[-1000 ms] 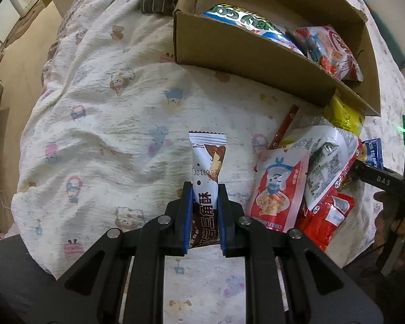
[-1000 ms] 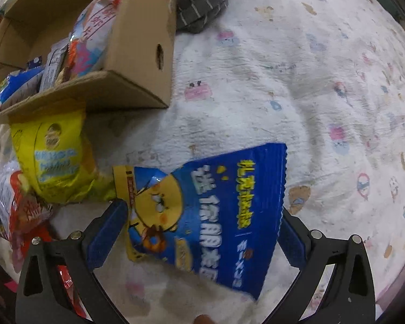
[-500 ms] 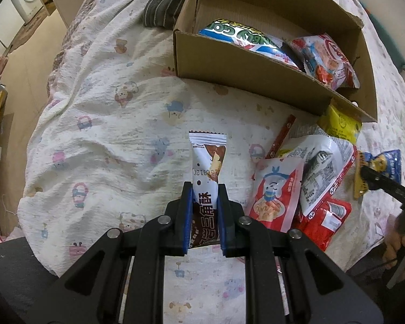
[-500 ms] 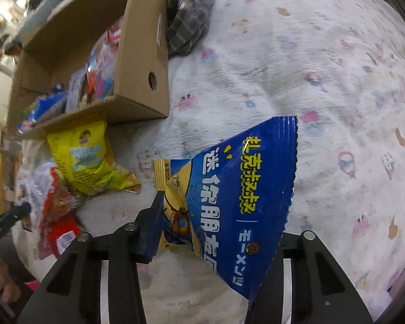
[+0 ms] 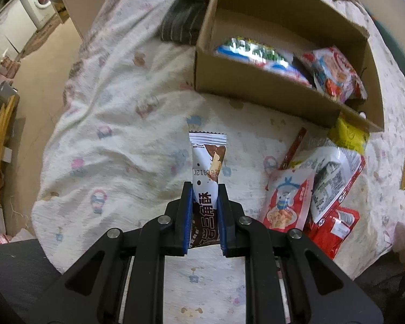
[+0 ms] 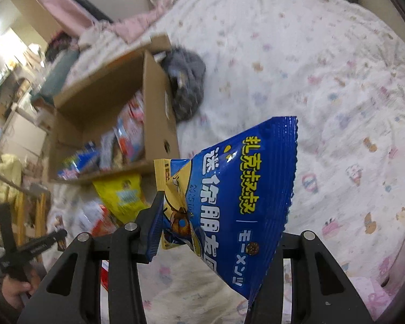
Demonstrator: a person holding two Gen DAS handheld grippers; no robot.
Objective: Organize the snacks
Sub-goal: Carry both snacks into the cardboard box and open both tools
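Observation:
My left gripper (image 5: 204,194) is shut on a white and brown chocolate wafer packet (image 5: 207,162) and holds it upright above the bed. My right gripper (image 6: 202,216) is shut on a blue and yellow snack bag (image 6: 240,189), lifted well above the bed; its right finger is hidden behind the bag. The open cardboard box (image 5: 270,94) lies ahead of the left gripper with several snack packs inside, and it also shows in the right wrist view (image 6: 159,113). Loose snack packs (image 5: 310,189) lie in a pile in front of the box.
A yellow bag (image 6: 124,197) lies against the box's near wall. A dark striped cloth (image 5: 183,24) lies behind the box, also seen in the right wrist view (image 6: 186,81). The bed's edge (image 5: 54,178) drops off at the left, with floor and a washing machine (image 5: 37,0) beyond.
My right gripper closed on the blue bag and lifted it high off the bed. My left gripper rose and moved away from the bed with the wafer packet held.

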